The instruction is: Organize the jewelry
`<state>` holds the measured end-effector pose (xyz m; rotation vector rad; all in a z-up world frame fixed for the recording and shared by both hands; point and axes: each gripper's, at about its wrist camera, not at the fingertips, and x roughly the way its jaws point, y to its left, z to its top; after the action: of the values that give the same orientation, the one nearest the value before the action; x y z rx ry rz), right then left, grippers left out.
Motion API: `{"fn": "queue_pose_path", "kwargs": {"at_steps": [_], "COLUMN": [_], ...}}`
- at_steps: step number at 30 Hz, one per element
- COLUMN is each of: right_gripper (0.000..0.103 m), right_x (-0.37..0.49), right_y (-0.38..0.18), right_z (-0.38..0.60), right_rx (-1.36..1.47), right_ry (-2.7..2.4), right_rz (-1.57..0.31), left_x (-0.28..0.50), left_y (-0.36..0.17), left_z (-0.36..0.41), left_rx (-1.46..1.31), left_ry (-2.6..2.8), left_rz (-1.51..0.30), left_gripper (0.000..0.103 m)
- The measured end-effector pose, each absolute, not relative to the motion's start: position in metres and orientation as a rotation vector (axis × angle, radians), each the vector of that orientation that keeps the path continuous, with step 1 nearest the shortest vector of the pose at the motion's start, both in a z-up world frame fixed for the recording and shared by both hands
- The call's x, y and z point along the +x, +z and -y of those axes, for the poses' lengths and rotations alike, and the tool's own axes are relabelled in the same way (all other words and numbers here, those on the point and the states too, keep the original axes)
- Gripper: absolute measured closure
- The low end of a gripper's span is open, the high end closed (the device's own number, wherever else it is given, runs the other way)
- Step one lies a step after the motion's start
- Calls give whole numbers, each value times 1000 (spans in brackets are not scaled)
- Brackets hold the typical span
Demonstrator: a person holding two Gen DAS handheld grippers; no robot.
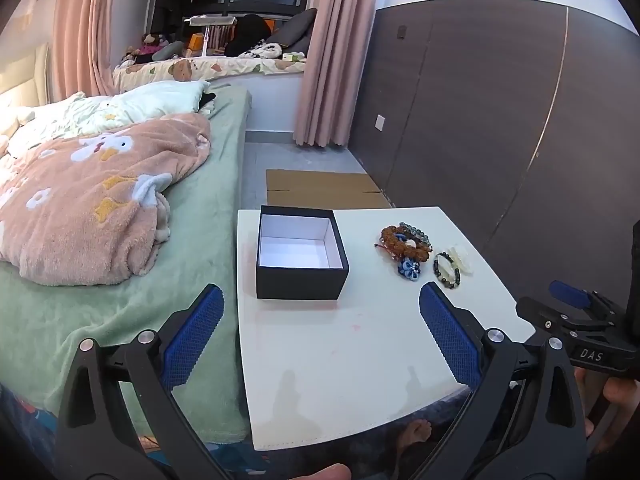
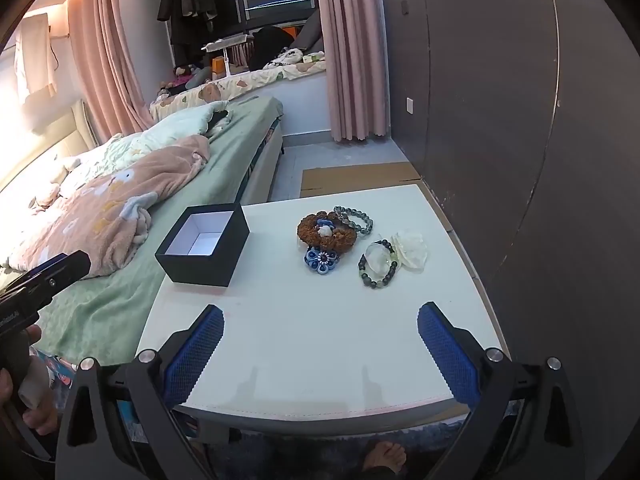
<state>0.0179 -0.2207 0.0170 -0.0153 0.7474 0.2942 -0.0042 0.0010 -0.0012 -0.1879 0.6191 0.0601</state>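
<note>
An open black box with a white inside (image 1: 301, 258) (image 2: 204, 244) stands on the left part of a small white table (image 1: 352, 344) (image 2: 320, 340). To its right lies a pile of jewelry: a brown bead bracelet (image 1: 404, 242) (image 2: 326, 234), a grey bead bracelet (image 2: 356, 218), a blue flower piece (image 1: 409, 270) (image 2: 321, 261), a dark-green bead bracelet (image 1: 446, 270) (image 2: 378, 268) and a white flower piece (image 2: 410, 250). My left gripper (image 1: 320, 320) is open and empty, near the table's front edge. My right gripper (image 2: 320, 328) is open and empty, also short of the jewelry.
A bed with a green sheet and pink blanket (image 1: 92, 208) lies along the table's left side. A dark wardrobe wall (image 1: 520, 120) stands at the right. Flat cardboard (image 1: 324, 188) lies on the floor behind the table. A bare foot (image 2: 384, 456) is under the table.
</note>
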Motion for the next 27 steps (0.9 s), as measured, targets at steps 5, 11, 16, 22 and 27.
{"fn": "queue_pose_path", "kwargs": {"at_steps": [5, 11, 16, 22, 27], "right_gripper": [8, 8, 8, 8, 8], "right_x": [18, 18, 16, 15, 13], "right_y": [16, 15, 18, 19, 21], "right_z": [220, 220, 225, 226, 224], "right_rx": [-22, -14, -1, 1, -3], "right_ry": [294, 294, 292, 295, 296], "right_rz": [-749, -743, -728, -723, -719], "left_x": [-7, -12, -12, -14, -15], "left_y": [1, 5, 2, 3, 2], "left_z": [-4, -3, -6, -3, -1], "left_rx": [-193, -189, -190, -181, -177], "left_ry": [55, 57, 56, 50, 44], "left_rz": [-619, -615, -612, -599, -595], "left_gripper": [5, 5, 5, 5, 5]}}
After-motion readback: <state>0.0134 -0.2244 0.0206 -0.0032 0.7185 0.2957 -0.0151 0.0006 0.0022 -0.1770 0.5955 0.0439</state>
